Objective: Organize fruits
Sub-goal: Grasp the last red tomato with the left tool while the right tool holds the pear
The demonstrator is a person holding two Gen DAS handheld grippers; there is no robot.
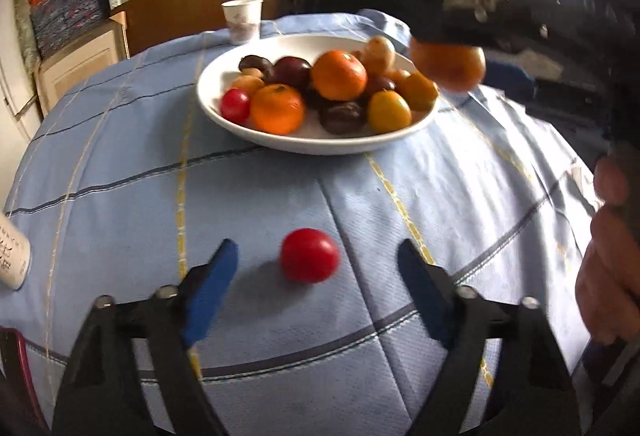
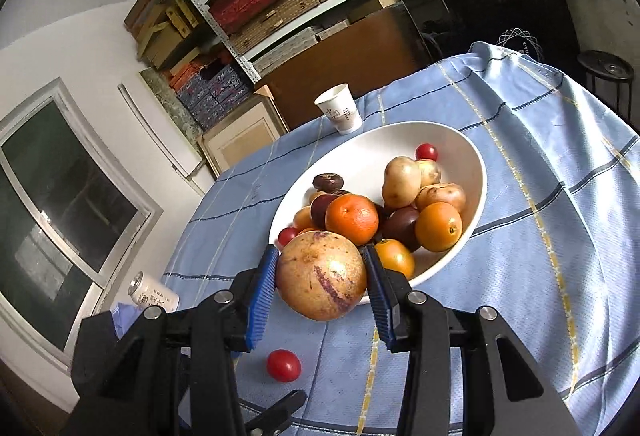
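Sitting loose on the blue-clothed tabletop [image 1: 120, 175], the red tomato [image 1: 309, 255] lies just ahead of the left claw [image 1: 318, 276], between its open fingers at lower centre. Right claw [image 2: 322, 278] grips a speckled round fruit [image 2: 321, 275] before the white bowl [image 2: 478, 171].

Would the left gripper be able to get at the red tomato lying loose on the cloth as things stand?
Probably yes: the left gripper is open, the red tomato lies on the cloth between its fingers, and nothing stands in between.
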